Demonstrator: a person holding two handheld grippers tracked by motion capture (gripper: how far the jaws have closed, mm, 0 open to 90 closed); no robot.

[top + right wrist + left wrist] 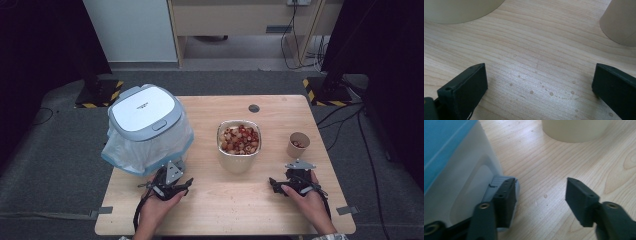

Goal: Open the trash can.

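High view looks down from the near side; both gripper views skim the table [210, 200], sharing the bowl [238, 150].

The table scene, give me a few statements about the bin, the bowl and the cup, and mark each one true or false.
1. The bin's lid is shut. True.
2. The bowl is empty. False: it holds reddish and pale food pieces.
3. The paper cup stands to the right of the bowl. True.
4. The left tongs grip the paper cup. False: they are open beside the bin's base.
5. The right tongs are open over bare table. True.
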